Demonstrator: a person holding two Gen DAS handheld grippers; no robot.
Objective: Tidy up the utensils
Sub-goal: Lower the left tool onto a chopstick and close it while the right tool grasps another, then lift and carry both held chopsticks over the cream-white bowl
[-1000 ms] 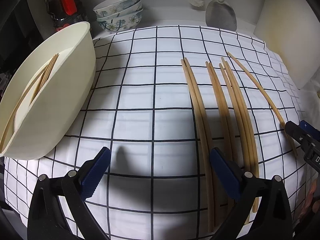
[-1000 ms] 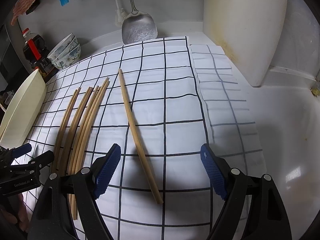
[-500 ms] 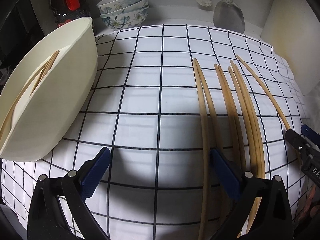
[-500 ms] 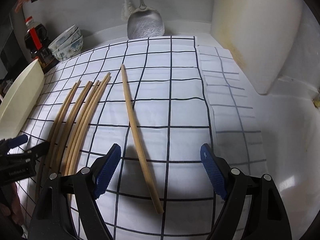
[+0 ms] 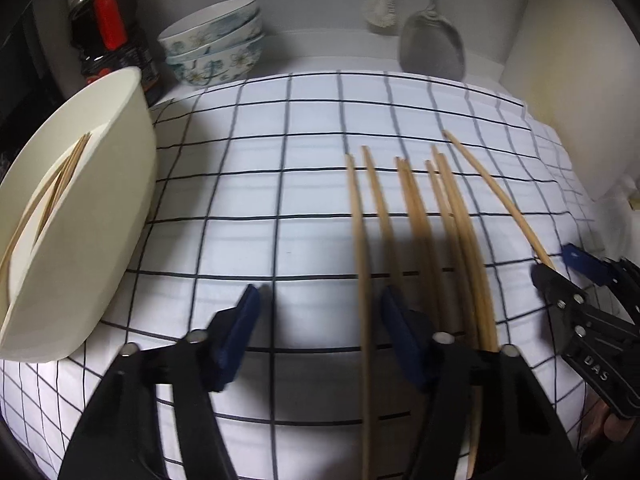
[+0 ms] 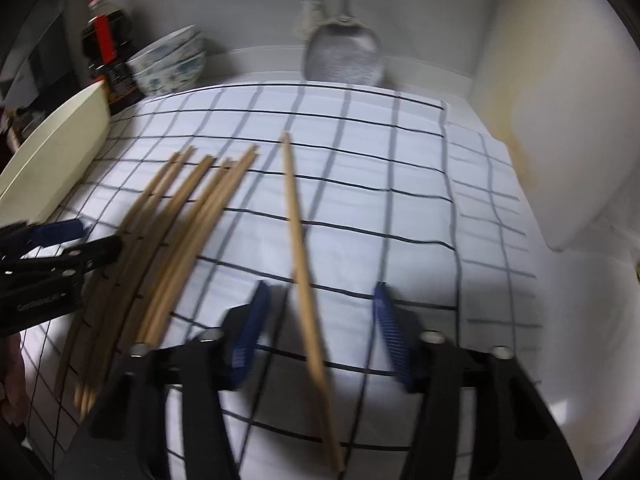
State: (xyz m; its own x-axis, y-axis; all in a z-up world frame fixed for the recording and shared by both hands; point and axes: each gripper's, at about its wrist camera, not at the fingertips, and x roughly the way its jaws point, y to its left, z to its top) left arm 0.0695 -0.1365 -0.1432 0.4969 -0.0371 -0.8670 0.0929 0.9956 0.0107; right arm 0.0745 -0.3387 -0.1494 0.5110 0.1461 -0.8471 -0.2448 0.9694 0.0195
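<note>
Meanwhile both grippers' fingers close, unclenched, each straddling a chopstick (image 5: 362,280) (cream bowl (image 5: 80,216) left).

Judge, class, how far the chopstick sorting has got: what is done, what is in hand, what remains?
Done: a few chopsticks already lie in the cream basin. In hand: the left gripper is closing around the leftmost chopstick, the right gripper around the lone chopstick; neither is clamped yet. Left: the bundle on the checked cloth.
</note>
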